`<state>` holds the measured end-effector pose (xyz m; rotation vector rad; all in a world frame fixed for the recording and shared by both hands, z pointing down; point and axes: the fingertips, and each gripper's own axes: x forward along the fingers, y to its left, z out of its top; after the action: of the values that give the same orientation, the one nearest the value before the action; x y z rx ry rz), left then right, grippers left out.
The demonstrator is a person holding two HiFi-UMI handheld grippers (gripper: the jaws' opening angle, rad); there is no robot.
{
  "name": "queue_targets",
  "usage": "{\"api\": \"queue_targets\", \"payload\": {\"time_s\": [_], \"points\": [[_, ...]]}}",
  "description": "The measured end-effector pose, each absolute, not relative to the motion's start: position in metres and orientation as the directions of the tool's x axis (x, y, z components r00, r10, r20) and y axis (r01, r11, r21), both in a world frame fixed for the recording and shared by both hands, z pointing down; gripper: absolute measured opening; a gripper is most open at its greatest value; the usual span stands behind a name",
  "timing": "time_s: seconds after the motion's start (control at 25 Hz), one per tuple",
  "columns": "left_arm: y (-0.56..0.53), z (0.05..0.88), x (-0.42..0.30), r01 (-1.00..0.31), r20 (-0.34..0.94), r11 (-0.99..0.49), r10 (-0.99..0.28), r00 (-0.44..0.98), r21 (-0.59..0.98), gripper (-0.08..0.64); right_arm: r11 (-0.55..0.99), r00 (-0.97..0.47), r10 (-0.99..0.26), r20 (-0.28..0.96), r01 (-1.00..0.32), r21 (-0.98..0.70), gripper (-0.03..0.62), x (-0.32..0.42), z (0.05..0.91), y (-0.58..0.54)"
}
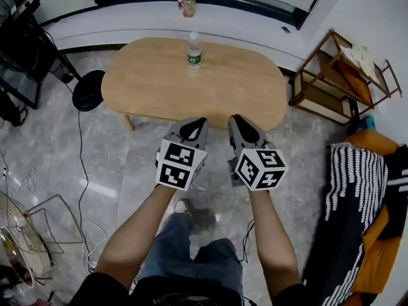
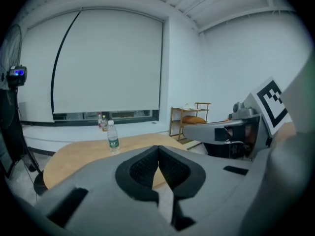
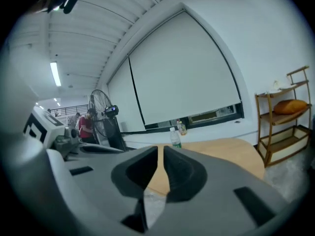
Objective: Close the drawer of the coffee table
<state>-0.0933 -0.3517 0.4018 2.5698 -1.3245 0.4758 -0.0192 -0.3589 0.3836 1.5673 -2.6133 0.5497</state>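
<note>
Item one: left gripper (image 1: 193,129), which we hold up over the marble floor (image 1: 57,145) at the near side of the worktop; its jaws are closed tip to tip with nothing in them

Item two: right gripper (image 1: 245,129), just beside the left one and apart from it; we see its jaws drawn all but together, with only a thin slit between them, and nothing is held

Item three: worktop (image 1: 159,88), the coffee table of the task, oval and of light wood; it stands ahead of both grippers and neither touches it. We cannot make out its drawer in any view

Item four: water bottle (image 1: 194,51) with a green label, upright near the far edge of the worktop

Item five: two small bottles (image 1: 187,2) on the window ledge (image 1: 127,18) behind the worktop, below a drawn white blind (image 2: 106,58)

Item six: wooden shelf rack (image 1: 338,75) to the right of the worktop, with an orange cushion (image 3: 290,106) on a shelf

Item seven: orange seat (image 1: 373,247) at the right edge, under a black and white striped cloth (image 1: 354,183)

Item eight: standing fan (image 3: 101,104) and black cables (image 1: 80,171) at the left
</note>
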Motion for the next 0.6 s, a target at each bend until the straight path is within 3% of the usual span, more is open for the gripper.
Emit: {"api": "queue_targets", "payload": {"time_s": [0.32, 0.6], "points": [[-0.355, 0.227, -0.125, -0.828, 0.315, -0.559, -0.779, 0.542, 0.043, 0.003, 0.392, -0.431, -0.873, 0.229, -0.899, -0.196, 0.014, -0.017, 0.219, -0.35], [-0.341, 0.159, -0.13, -0.816, 0.28, -0.578, -0.78, 0.56, 0.021, 0.003, 0.394, -0.417, -0.88, 0.228, -0.909, -0.138, 0.005, -0.019, 0.142, -0.33]]}}
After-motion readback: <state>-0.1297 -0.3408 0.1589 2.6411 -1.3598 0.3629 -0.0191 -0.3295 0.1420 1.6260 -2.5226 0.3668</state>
